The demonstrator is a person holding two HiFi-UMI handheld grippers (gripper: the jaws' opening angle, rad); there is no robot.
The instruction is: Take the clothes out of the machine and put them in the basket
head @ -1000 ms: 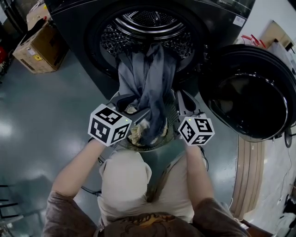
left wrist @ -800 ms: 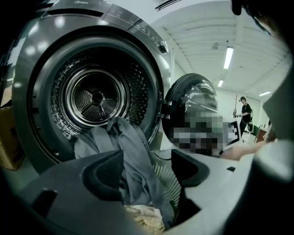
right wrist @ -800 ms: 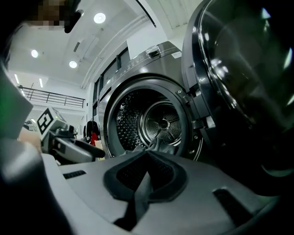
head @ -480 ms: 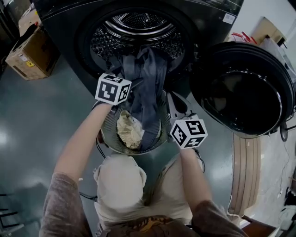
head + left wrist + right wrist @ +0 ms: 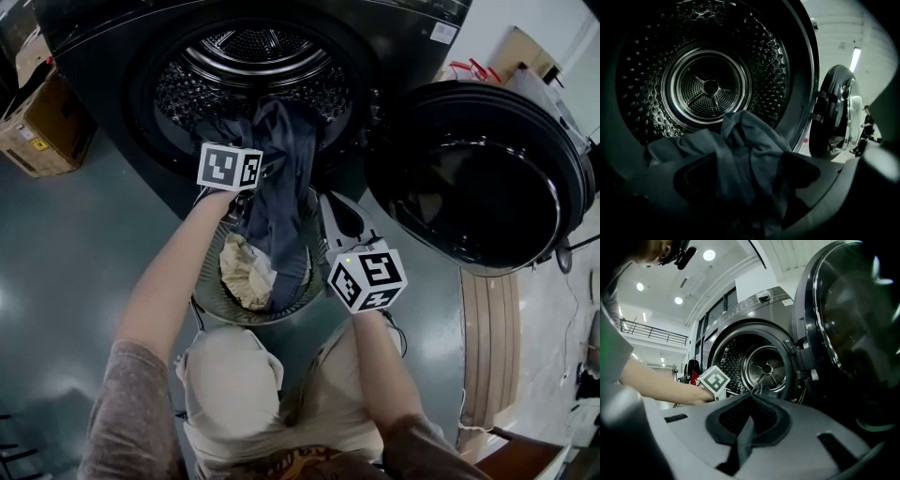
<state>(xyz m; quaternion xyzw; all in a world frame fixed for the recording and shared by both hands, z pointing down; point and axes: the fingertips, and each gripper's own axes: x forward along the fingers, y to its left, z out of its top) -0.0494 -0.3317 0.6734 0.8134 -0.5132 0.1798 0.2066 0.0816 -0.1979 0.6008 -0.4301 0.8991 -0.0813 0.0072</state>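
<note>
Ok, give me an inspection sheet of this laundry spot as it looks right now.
Surface: glossy grey floor.
Job's things: grey garment hangs from the open drum into the basket; beige cloth lies in the basket; door swung wide.
Clutter: cardboard box left of the machine.
Grippers: left gripper has just been opening its fingers, garment between them unclamped; right gripper has its fingers together, nothing seen held.
Cables: red wires behind the door.
Surroundings: pale wooden boards right of the door.

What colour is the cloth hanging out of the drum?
The cloth is blue-grey, clearest in head view.
</note>
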